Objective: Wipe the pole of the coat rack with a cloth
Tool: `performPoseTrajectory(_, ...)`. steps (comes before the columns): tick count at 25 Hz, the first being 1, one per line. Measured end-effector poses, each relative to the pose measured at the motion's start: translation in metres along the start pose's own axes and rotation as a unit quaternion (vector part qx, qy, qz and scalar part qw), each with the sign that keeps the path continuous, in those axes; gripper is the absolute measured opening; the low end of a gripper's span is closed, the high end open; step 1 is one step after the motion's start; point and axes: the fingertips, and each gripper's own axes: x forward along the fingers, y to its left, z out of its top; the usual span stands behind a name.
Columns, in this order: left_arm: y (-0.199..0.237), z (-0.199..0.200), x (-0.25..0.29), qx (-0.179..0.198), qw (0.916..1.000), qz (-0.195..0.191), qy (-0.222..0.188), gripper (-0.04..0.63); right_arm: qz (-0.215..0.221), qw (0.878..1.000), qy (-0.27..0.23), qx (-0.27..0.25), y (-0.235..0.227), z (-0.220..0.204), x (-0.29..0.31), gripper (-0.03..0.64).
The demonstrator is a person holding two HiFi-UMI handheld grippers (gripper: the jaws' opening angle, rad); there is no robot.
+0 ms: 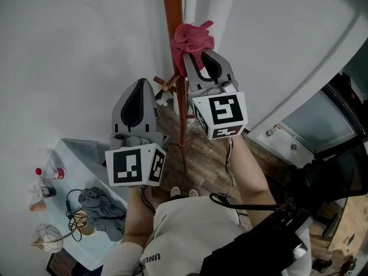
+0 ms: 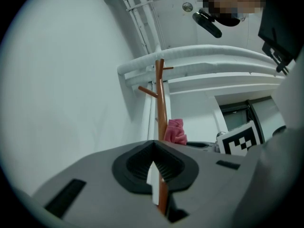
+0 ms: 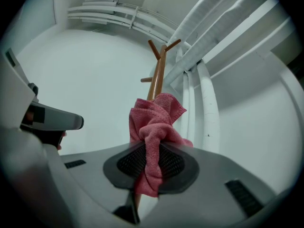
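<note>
L edge, low: table (image 1: 86, 154) w/ bottle (image 1: 49, 172), grey rag (image 1: 102, 209), cable loops.

L gripper (image 1: 140, 86) (image 2: 152, 161): raised, just L of pole, not touching it. Jaws together at tips, only a thin slit below them; nothing gripped. Pole shows thru the slit but stands beyond the jaws.

Pole (image 1: 172, 4) (image 2: 161, 103) (image 3: 156, 77): brown wood, upright, near white wall. Pegs (image 3: 164, 46) angle out at top end; more pegs lower down, above wood floor (image 1: 201, 148).

Cloth (image 1: 191, 42) (image 2: 175, 132) (image 3: 154, 122): pink, bunched, pressed against R side of pole, partway up, below top pegs.

R gripper (image 1: 196, 59) (image 3: 152, 163): jaws clamped on cloth. A fold runs down between pads; the rest bulges out past tips onto pole. Gripper sits higher than L gripper, just R of pole.
</note>
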Motion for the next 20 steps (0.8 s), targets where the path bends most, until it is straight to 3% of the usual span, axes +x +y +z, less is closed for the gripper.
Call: performPoseTrajectory(20,-0.001,-0.016,-0.002,-0.005,0.9997,-0.006,0.024,0.005,0.001,0.999,0.044,0.004,0.006,-0.039,-0.008,0.069)
